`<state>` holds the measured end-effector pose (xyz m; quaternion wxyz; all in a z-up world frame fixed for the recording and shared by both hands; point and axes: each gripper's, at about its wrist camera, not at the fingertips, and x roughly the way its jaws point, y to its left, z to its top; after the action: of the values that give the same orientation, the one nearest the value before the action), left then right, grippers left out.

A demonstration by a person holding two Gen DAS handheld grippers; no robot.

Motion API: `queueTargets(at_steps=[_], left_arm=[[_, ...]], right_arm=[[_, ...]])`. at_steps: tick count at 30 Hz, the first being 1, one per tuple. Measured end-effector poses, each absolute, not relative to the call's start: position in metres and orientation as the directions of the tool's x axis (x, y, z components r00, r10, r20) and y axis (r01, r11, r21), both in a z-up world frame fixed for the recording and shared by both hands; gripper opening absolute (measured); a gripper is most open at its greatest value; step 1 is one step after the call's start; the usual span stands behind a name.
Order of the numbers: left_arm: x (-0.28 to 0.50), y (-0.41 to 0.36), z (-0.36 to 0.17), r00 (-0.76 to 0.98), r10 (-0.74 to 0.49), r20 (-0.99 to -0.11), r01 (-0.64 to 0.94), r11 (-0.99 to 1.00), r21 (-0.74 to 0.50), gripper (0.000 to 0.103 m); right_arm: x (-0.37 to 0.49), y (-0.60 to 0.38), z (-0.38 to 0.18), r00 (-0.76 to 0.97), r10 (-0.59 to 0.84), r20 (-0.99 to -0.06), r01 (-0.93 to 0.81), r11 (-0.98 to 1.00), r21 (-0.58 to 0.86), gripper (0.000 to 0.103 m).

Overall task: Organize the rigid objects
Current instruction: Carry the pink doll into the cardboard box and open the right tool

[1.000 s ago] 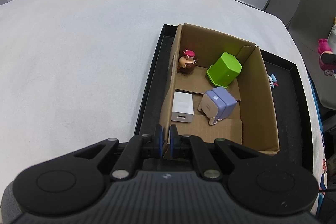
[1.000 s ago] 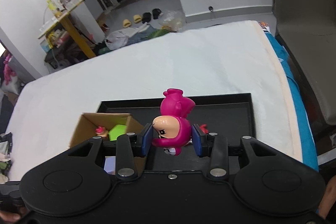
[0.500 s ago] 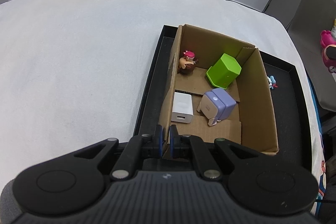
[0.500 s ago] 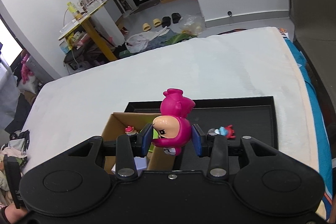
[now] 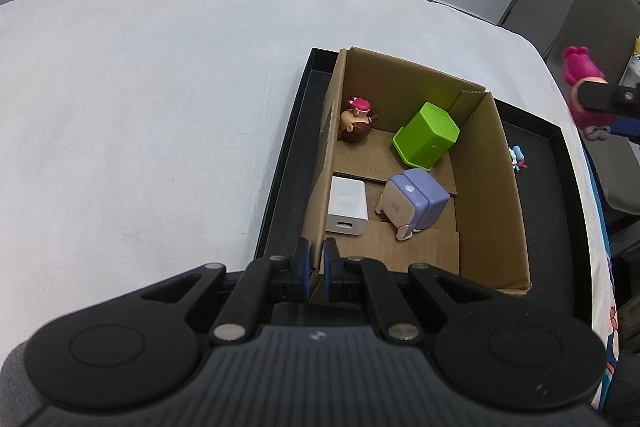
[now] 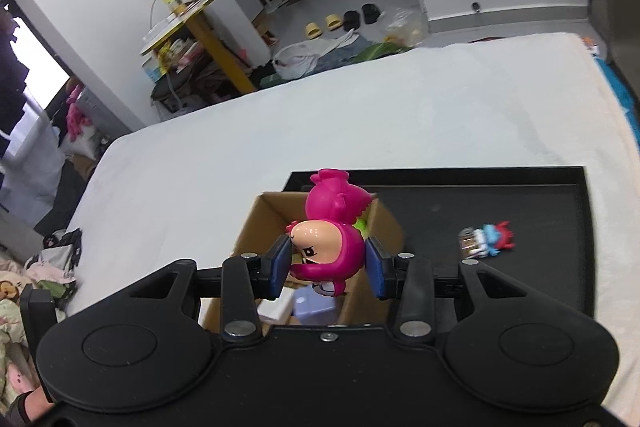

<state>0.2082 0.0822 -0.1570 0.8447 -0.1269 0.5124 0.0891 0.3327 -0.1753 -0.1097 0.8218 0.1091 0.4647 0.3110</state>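
An open cardboard box stands in a black tray on a white table. In it lie a green block, a white charger, a purple toy and a small brown figure. My left gripper is shut on the box's near left wall. My right gripper is shut on a pink figure and holds it above the box. The pink figure also shows at the right edge of the left wrist view.
A small blue and red toy lies on the tray right of the box; it also shows in the left wrist view. The white table spreads left and beyond. A cluttered room lies behind.
My right gripper has carried the pink figure leftward and higher, from over the tray to over the box. The left gripper has stayed clamped on the box wall.
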Motion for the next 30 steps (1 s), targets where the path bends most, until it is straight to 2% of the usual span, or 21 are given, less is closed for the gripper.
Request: queueTargets(at_steps=[15,24,27,28,30], left_arm=[[0.207,0.086,-0.159,0.460,0.001,-0.888,-0.279,0.950,-0.143,0.006],[0.207,0.092,-0.161,0.462,-0.024,-0.886,-0.286,0.942,-0.174,0.006],[0.208,0.092,-0.161,0.461,-0.025,-0.887,-0.286,0.942,-0.176,0.006],[0.208,0.092,-0.161,0.460,-0.027,-0.887,-0.285,0.942,-0.177,0.006],[0.207,0.093,-0.161,0.460,-0.030,-0.887,-0.283,0.942,-0.179,0.006]], right_arm=[[0.332,-0.114,-0.144,0.236,0.611,-0.756,-0.390,0.772,0.503,0.039],[0.331,-0.089,-0.160,0.231,0.583,-0.779,-0.362,0.795,0.487,0.040],[0.336,-0.087,-0.165,0.216,0.588,-0.780,-0.337,0.794,0.506,0.044],[0.337,-0.089,-0.167,0.213,0.588,-0.780,-0.324,0.796,0.511,0.050],[0.337,-0.093,-0.168,0.215,0.590,-0.778,-0.314,0.796,0.517,0.052]])
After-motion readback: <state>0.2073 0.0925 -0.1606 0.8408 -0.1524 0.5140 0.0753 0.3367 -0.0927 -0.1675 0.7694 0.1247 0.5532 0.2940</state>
